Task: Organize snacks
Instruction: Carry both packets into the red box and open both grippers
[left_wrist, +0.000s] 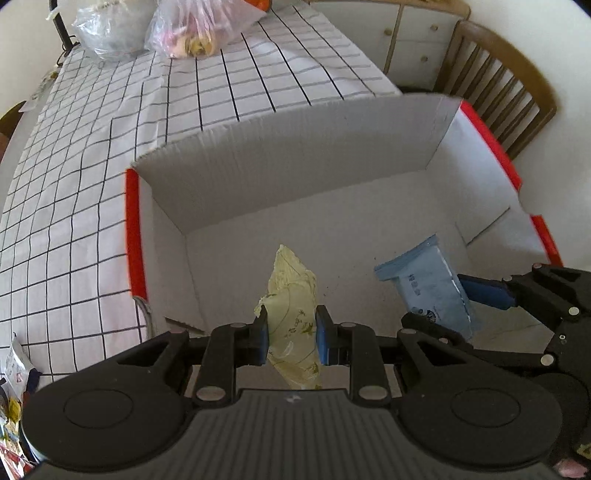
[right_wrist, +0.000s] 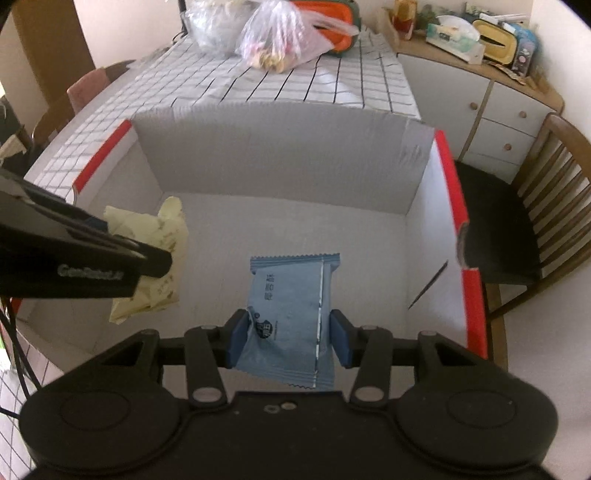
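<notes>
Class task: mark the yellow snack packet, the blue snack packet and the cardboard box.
yellow snack packet (left_wrist: 291, 295), left wrist view, middle of wrapper.
blue snack packet (right_wrist: 291, 295), right wrist view, wrapper centre.
cardboard box (right_wrist: 273, 155), right wrist view, far wall.

Soft, even daylight, faintly hazy; fisheye bending and dark vignetting at the corners, slight blur.

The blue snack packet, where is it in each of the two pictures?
Left wrist view: the blue snack packet is at lower right, over the box, held by the right gripper.
Right wrist view: the blue snack packet is at bottom centre, clamped between that gripper's blue pads.
Shared landmark: the white cardboard box with red edges, open below both packets.
</notes>
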